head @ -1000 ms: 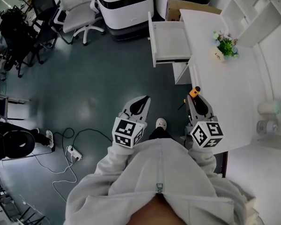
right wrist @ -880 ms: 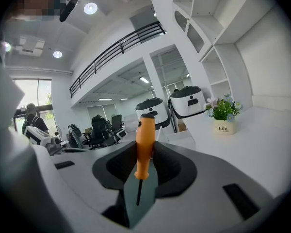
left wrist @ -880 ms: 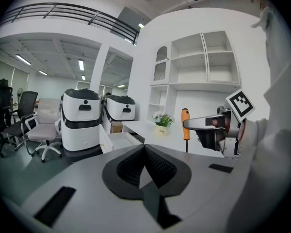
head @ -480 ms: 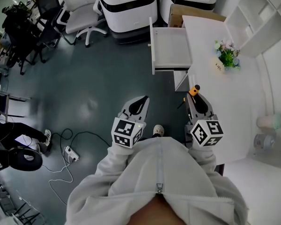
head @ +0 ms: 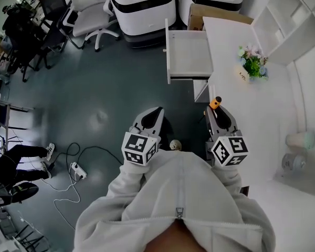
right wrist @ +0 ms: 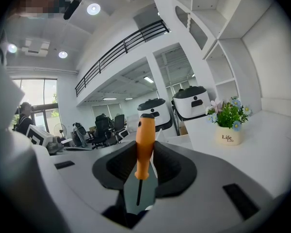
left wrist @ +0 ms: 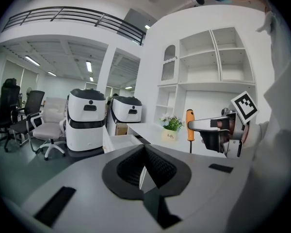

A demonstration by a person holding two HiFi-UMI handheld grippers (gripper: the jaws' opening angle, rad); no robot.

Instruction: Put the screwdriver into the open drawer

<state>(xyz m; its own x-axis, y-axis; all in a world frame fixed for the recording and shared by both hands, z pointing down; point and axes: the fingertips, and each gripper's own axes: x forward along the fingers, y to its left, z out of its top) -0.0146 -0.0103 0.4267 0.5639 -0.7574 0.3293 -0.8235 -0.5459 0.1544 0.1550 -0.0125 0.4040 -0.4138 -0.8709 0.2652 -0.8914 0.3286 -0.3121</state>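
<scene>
An orange-handled screwdriver (head: 214, 103) stands upright between the jaws of my right gripper (head: 216, 109), which is shut on it beside the white desk's (head: 252, 109) left edge. In the right gripper view the handle (right wrist: 144, 144) rises above the pads and the thin shaft points down. The open white drawer (head: 188, 54) sticks out from the desk ahead of both grippers and looks empty. My left gripper (head: 155, 112) hangs over the floor, shut with nothing in it. From the left gripper view I see the screwdriver (left wrist: 189, 130) in the right gripper (left wrist: 208, 127).
A small flower pot (head: 250, 62) stands on the desk past the drawer. Two white machines (head: 142, 4) stand behind the drawer, with office chairs (head: 89, 14) to the left. A power strip with cable (head: 76, 169) lies on the floor. Wall shelves (head: 299, 14) are at the right.
Both grippers have shifted a little forward toward the drawer as the person steps. The screwdriver stays in the right gripper's grip, and the left gripper stays shut.
</scene>
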